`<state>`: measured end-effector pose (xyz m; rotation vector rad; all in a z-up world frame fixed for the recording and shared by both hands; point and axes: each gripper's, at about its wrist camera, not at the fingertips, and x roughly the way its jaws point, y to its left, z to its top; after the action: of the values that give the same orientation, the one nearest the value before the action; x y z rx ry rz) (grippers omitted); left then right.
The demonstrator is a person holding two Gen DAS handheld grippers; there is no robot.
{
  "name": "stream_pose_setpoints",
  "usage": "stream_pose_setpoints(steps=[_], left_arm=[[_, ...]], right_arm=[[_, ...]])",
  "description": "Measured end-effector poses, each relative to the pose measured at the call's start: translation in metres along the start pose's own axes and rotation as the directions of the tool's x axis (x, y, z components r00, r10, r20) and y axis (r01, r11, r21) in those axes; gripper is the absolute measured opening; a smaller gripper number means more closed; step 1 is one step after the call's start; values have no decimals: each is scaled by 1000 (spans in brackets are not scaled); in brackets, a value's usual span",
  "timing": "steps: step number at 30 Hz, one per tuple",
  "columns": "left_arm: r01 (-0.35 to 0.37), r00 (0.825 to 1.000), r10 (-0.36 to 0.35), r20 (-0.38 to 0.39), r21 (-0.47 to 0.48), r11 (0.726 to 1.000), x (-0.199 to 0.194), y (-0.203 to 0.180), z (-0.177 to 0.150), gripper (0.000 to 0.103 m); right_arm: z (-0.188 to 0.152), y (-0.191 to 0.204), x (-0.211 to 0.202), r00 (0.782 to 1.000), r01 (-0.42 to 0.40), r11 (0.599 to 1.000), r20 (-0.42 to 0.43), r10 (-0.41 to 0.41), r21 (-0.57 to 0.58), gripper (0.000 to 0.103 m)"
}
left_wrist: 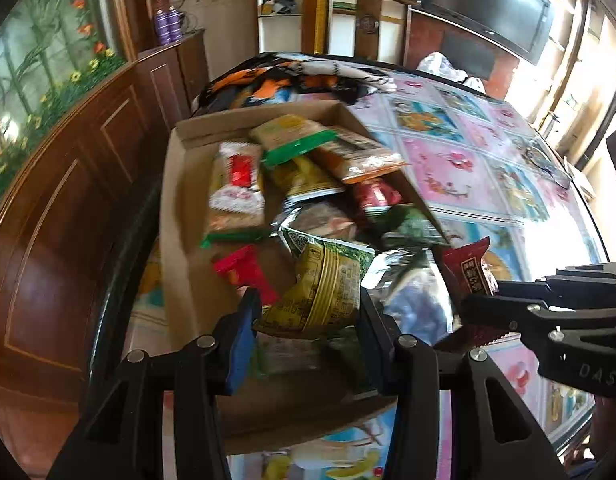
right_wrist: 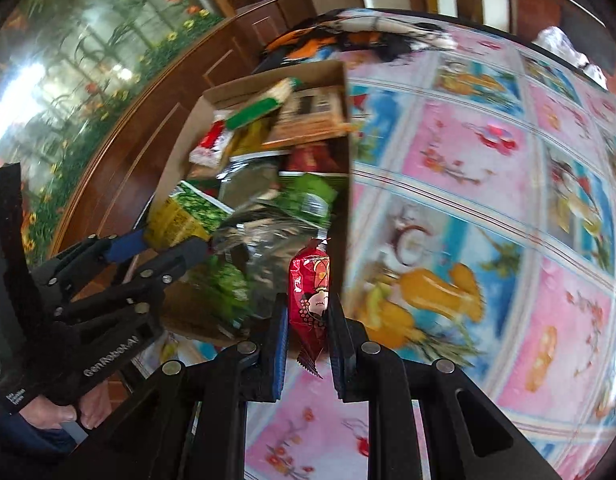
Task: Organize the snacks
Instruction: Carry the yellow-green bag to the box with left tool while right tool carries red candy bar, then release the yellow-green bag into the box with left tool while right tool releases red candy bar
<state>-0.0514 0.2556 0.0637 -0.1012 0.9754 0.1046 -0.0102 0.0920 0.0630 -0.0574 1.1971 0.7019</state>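
A cardboard box point(left_wrist: 176, 208) full of snack packets stands on the table; it also shows in the right wrist view point(right_wrist: 268, 76). My left gripper point(left_wrist: 308, 312) is shut on a yellow-green snack packet point(left_wrist: 323, 284) over the box's near end. My right gripper point(right_wrist: 308, 332) is shut on a red snack packet point(right_wrist: 311, 284) and holds it at the box's near right corner. In the left wrist view the right gripper point(left_wrist: 479, 304) comes in from the right with that red packet point(left_wrist: 467, 268). In the right wrist view the left gripper point(right_wrist: 164, 244) holds its yellow-green packet point(right_wrist: 176, 216).
The round table has a pink and blue patterned cloth point(right_wrist: 487, 184). A dark orange-patterned cloth point(left_wrist: 284, 76) lies behind the box. A wooden cabinet point(left_wrist: 68, 208) runs along the left. White bags point(left_wrist: 439, 64) sit at the table's far edge.
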Motion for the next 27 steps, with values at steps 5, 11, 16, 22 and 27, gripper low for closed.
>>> stream_pose_setpoints(steps=[5, 11, 16, 22, 27], left_arm=[[-11, 1000, 11, -12, -29, 1000, 8, 13, -2, 46], [-19, 1000, 18, -22, -26, 999, 16, 20, -2, 46], [-8, 1000, 7, -28, -28, 1000, 20, 24, -1, 46], [-7, 1000, 7, -22, 0, 1000, 22, 22, 0, 46], [-10, 1000, 10, -12, 32, 999, 22, 17, 1, 46]], right_arm=[[13, 25, 20, 1000, -14, 998, -29, 12, -61, 20], [33, 32, 47, 999, -18, 999, -46, 16, -51, 20], [50, 37, 57, 999, -3, 999, -34, 1, -47, 19], [67, 42, 64, 1000, 9, 999, -23, -10, -41, 19], [71, 44, 67, 999, 22, 999, -22, -23, -40, 19]])
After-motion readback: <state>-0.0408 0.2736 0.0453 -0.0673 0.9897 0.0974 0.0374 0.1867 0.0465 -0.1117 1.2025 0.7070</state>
